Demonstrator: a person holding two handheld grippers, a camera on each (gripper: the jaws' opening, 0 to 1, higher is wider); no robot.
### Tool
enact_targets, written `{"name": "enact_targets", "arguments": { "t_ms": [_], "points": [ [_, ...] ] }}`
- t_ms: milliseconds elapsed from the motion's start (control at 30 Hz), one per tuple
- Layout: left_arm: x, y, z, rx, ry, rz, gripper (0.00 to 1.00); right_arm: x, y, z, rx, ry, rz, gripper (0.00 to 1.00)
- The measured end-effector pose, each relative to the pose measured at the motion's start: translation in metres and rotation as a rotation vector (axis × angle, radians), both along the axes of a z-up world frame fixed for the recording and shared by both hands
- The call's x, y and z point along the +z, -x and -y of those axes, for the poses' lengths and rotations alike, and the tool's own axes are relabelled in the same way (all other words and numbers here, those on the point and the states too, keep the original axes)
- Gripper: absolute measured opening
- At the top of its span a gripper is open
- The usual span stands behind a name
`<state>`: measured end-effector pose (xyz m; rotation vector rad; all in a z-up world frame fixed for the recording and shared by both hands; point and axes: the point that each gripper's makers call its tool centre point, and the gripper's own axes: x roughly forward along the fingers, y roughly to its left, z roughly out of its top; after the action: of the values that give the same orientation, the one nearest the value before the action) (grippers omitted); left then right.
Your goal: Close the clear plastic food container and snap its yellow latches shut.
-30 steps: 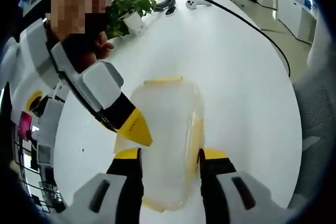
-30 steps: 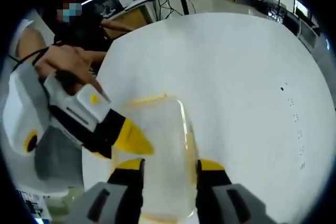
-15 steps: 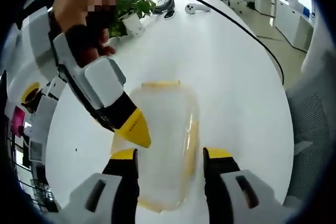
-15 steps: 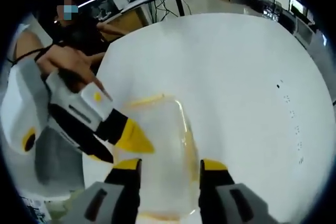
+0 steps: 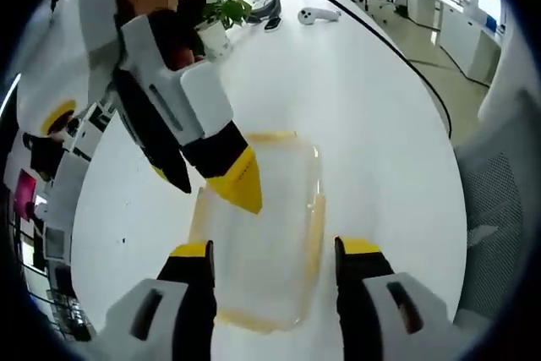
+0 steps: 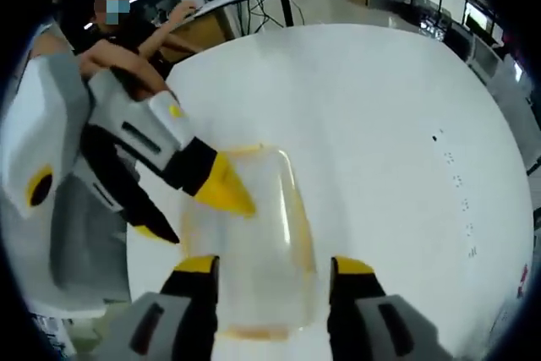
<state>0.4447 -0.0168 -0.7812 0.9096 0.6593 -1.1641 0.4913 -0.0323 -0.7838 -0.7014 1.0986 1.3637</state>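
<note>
The clear plastic container (image 5: 275, 234) lies on the white table (image 5: 372, 107) with its lid on top; yellow latches show at its far end (image 5: 270, 136) and along its right side (image 5: 315, 224). In the left gripper view my left gripper (image 5: 275, 249) is open, its jaws spread about the container's width just above the near end. My right gripper (image 5: 211, 190) reaches in from the upper left, open, one yellow fingertip (image 5: 239, 185) over the lid. In the right gripper view the container (image 6: 258, 251) sits between my open right gripper's (image 6: 275, 265) jaws, and the left gripper (image 6: 203, 219) comes in from the left.
A potted plant (image 5: 218, 21), a white controller (image 5: 317, 13) and a black cable (image 5: 397, 48) lie at the table's far end. A grey chair (image 5: 499, 200) stands off the right edge. A person (image 6: 127, 27) sits beyond the table by desks.
In both views the other gripper has swung further in over the container's lid. Each gripper's own jaws have spread slightly wider. The container has stayed in place.
</note>
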Motion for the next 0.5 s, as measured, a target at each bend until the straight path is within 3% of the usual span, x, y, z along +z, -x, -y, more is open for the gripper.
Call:
{"name": "enact_targets", "arguments": {
  "t_ms": [133,267,500],
  "points": [
    [0.0,-0.003,-0.005,0.01,-0.005,-0.009,0.6,0.001,0.003,0.006,0.003,0.009,0.021,0.56],
    [0.003,-0.005,-0.01,0.018,-0.013,-0.011,0.57,0.004,0.005,0.011,-0.001,0.011,0.029,0.57],
    [0.003,-0.006,-0.013,0.018,-0.02,-0.013,0.65,0.008,0.011,0.016,0.003,0.016,0.047,0.6]
  ]
}}
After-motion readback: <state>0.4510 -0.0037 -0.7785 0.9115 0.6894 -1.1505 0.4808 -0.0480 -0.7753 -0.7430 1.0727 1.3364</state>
